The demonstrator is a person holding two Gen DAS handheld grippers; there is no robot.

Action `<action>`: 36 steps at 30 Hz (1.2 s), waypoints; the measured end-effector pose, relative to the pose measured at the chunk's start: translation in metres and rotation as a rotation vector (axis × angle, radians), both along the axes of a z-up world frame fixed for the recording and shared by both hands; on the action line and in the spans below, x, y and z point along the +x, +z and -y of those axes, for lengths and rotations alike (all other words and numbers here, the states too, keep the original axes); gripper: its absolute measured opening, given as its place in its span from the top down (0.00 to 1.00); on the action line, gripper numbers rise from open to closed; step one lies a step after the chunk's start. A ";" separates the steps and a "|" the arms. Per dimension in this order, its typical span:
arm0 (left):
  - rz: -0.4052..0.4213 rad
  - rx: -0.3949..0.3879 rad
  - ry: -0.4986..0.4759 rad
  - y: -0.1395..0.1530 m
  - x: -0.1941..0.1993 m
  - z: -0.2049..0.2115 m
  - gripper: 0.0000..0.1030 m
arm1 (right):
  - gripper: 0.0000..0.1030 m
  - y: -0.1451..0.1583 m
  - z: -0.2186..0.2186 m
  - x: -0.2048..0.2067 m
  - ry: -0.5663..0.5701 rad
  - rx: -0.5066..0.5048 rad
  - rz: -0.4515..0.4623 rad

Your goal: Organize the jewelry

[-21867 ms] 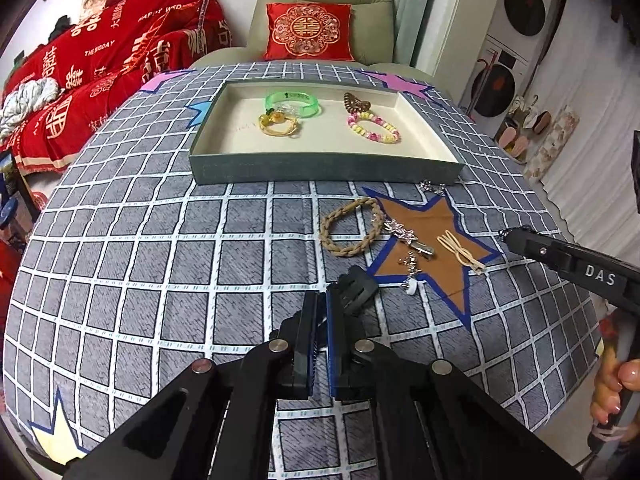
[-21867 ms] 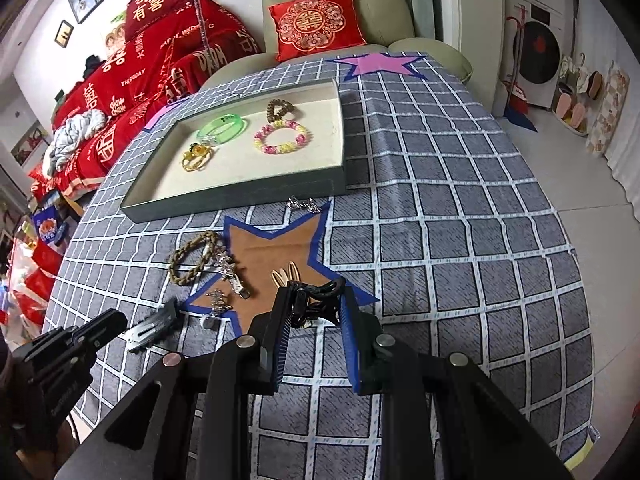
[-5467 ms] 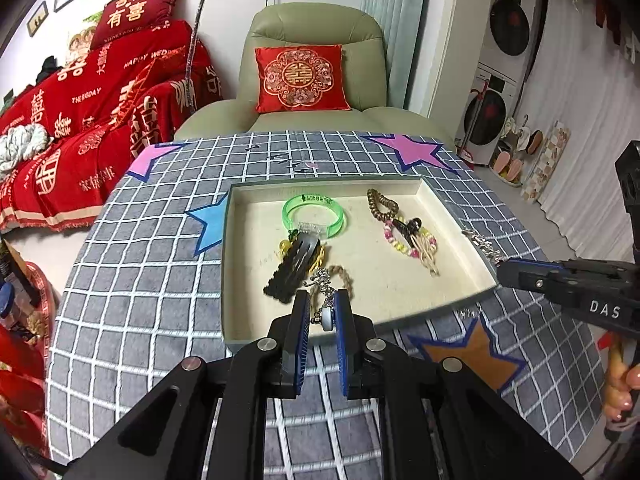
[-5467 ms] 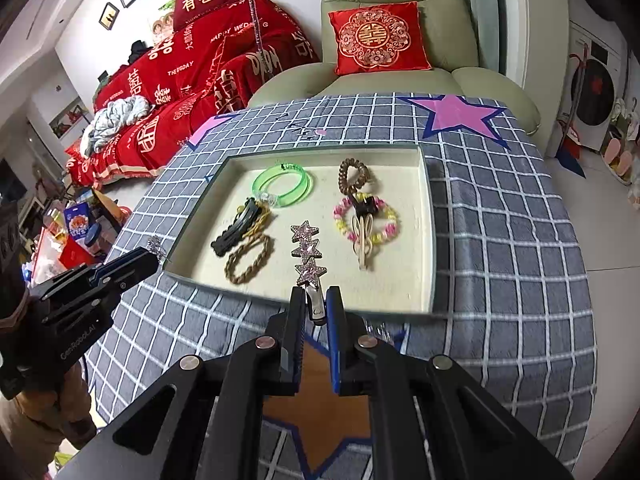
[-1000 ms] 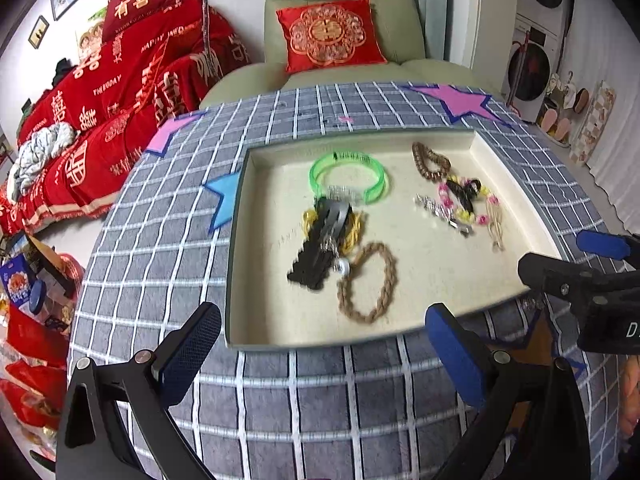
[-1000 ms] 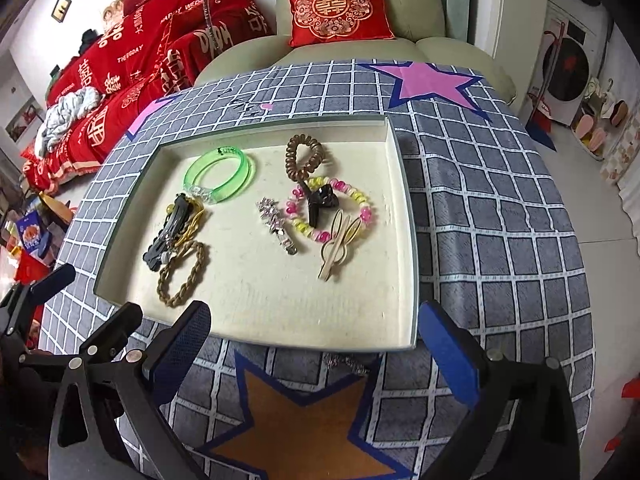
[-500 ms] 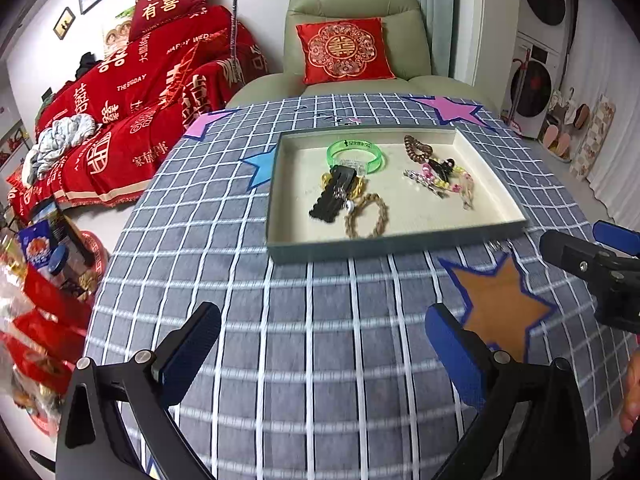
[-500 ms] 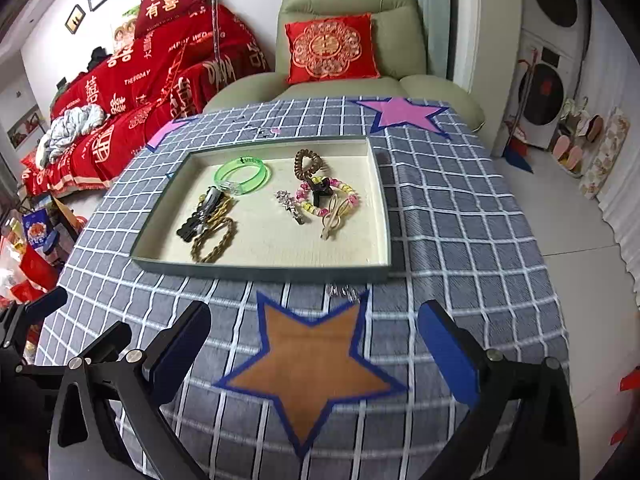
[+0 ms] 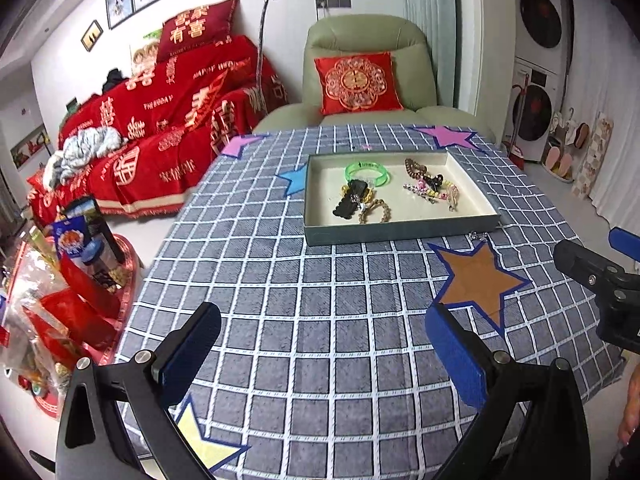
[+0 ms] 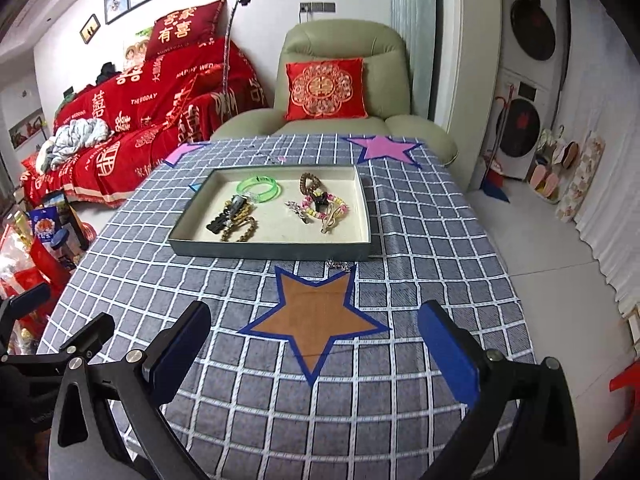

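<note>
A grey-green tray [image 9: 400,234] [image 10: 272,250] with a cream lining sits on the checked tablecloth at the far middle. It holds a green bangle [image 9: 367,172] [image 10: 259,189], a black hair clip [image 9: 349,204] [image 10: 225,213], a braided bracelet [image 10: 241,231], a brown bead ring [image 10: 310,180], a pastel bead bracelet with clips [image 10: 326,206] and a sparkly star clip [image 10: 297,211]. A small silver piece [image 9: 478,236] [image 10: 338,266] lies on the cloth just outside the tray's front edge. My left gripper [image 9: 320,352] and right gripper [image 10: 314,348] are both wide open and empty, well back from the tray.
A brown star patch [image 10: 316,312] lies on the cloth between the right gripper and the tray. A green armchair with a red cushion [image 10: 326,90] stands behind the table, a red-covered sofa [image 9: 160,120] at the left, snack bags [image 9: 80,248] on the floor left.
Both grippers have pulled further back and up from the tray, so it looks smaller and farther. Both stay wide open and empty.
</note>
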State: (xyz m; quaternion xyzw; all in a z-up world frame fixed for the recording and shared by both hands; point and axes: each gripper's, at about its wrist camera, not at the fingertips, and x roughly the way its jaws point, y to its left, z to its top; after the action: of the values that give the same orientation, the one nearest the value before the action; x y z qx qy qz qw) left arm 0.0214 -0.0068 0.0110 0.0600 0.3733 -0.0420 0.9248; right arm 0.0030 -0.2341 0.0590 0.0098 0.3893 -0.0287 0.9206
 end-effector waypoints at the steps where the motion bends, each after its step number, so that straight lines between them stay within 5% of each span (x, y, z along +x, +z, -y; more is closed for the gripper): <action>1: 0.007 0.000 0.001 0.002 -0.004 0.000 0.00 | 0.00 0.002 -0.002 -0.004 -0.003 -0.005 0.006; 36: 0.074 -0.023 0.019 0.024 -0.037 -0.007 0.00 | 0.00 0.025 -0.009 -0.043 -0.046 -0.047 0.084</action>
State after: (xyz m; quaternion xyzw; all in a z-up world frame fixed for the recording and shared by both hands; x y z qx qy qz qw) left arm -0.0152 -0.0001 0.0348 0.0474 0.3387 -0.0354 0.9390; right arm -0.0400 -0.2248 0.0837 -0.0018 0.3494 -0.0587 0.9351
